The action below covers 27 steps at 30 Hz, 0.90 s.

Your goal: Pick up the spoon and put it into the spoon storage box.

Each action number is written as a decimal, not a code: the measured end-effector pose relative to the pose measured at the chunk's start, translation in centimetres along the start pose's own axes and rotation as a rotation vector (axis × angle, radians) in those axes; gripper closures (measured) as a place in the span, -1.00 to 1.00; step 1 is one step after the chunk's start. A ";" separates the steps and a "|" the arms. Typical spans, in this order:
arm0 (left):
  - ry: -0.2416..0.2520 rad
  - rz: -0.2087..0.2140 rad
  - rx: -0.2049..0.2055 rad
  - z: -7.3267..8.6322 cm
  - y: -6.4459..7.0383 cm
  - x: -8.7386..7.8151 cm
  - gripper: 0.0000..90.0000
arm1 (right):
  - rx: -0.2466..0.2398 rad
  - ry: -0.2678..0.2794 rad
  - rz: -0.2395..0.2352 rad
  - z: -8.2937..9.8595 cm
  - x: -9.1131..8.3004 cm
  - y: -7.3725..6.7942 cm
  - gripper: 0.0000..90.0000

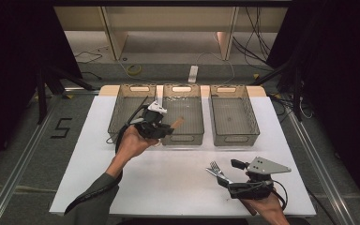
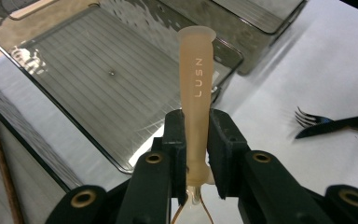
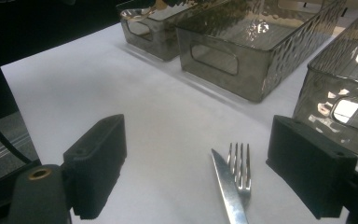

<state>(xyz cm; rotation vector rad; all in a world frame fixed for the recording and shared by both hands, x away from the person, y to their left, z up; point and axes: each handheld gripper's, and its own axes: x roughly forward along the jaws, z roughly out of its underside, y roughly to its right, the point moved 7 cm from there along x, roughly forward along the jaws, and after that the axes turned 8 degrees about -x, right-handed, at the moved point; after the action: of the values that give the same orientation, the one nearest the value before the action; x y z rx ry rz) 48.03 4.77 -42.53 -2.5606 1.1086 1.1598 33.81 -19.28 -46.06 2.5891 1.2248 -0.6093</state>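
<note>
left gripper pinching tan utensil handle above middle bin near rim | right gripper spread around fork and knife, near-right table | advice: lower handle inside bin walls before release

Three smoky translucent glossy plastic bins with ribbed floors sit on matt white tabletop; the beige matt plastic handle looks smooth, the shiny metal fork polished.
</note>
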 end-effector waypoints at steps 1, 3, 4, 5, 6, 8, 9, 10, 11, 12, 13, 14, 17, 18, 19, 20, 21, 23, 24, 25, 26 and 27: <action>-0.002 -0.004 0.000 -0.2 -0.1 0.0 0.72 | 0.003 0.000 0.003 0.0 0.0 0.0 -0.55; 0.009 -0.008 -0.001 -0.7 -0.3 0.1 0.72 | 0.005 0.002 0.002 0.0 0.0 0.1 -0.55; 0.011 -0.009 -0.005 -1.0 -0.3 0.1 0.72 | 0.003 0.002 0.001 0.0 0.0 0.0 -0.55; 0.014 -0.010 -0.005 -1.3 -0.4 0.2 0.72 | 0.000 0.003 0.001 0.0 -0.1 0.0 -0.55; 0.017 -0.013 -0.009 -1.5 -0.4 0.2 0.72 | 0.001 0.006 0.000 -0.1 -0.1 0.0 -0.55; 0.028 -0.018 -0.016 -2.1 -0.6 0.1 0.72 | 0.001 0.006 -0.001 -0.1 -0.1 0.0 -0.55; 0.037 -0.019 -0.023 -2.3 -0.7 0.1 0.72 | 0.002 0.005 -0.001 -0.1 -0.1 -0.1 -0.55; 0.037 -0.022 -0.023 -2.5 -0.8 0.1 0.72 | 0.002 0.004 -0.002 -0.1 -0.1 -0.1 -0.55; 0.038 -0.024 -0.024 -2.7 -0.9 0.1 0.72 | 0.002 0.005 -0.002 -0.1 0.0 -0.1 -0.55; 0.039 -0.028 -0.024 -2.9 -1.1 0.1 0.72 | 0.002 0.006 -0.003 -0.1 0.0 0.0 -0.55; 0.042 -0.029 -0.034 -3.1 -1.1 0.2 0.72 | 0.002 0.005 -0.003 -0.1 0.0 0.0 -0.55; 0.044 -0.033 -0.034 -3.2 -1.3 0.3 0.72 | 0.002 0.003 -0.003 0.0 0.0 -0.1 -0.55; 0.040 -0.046 -0.041 -3.5 -1.9 0.7 0.72 | 0.003 0.005 -0.004 -0.1 0.0 -0.1 -0.55; 0.042 -0.048 -0.048 -3.6 -2.1 0.9 0.72 | 0.003 0.006 -0.005 -0.1 0.0 -0.1 -0.55; 0.042 -0.048 -0.054 -3.8 -2.2 1.1 0.72 | 0.003 0.003 -0.004 -0.1 0.0 -0.1 -0.55; 0.045 -0.049 -0.059 -3.9 -2.4 1.3 0.72 | 0.002 0.003 -0.004 -0.1 0.0 -0.1 -0.55; 0.047 -0.050 -0.068 -4.1 -2.5 1.4 0.72 | 0.002 0.006 -0.005 -0.1 0.0 -0.1 -0.55; 0.045 -0.054 -0.074 -4.3 -2.7 1.8 0.72 | 0.002 0.007 -0.005 -0.1 0.0 -0.1 -0.55; 0.046 -0.057 -0.073 -4.4 -2.8 1.9 0.72 | 0.001 0.007 -0.005 -0.1 0.0 -0.1 -0.55; 0.048 -0.061 -0.073 -4.5 -2.8 2.0 0.72 | 0.002 0.007 -0.005 -0.1 -0.1 -0.1 -0.55; 0.048 -0.067 -0.073 -4.6 -2.9 2.1 0.72 | 0.002 0.007 -0.006 -0.1 -0.1 0.0 -0.55; 0.050 -0.071 -0.081 -4.7 -3.0 2.3 0.72 | 0.004 0.008 -0.007 -0.1 0.0 0.0 -0.55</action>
<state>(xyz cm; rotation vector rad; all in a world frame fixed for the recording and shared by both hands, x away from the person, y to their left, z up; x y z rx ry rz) 53.88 3.84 -41.34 -2.6800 0.9921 1.1528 33.79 -19.26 -45.97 2.5940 1.2362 -0.6041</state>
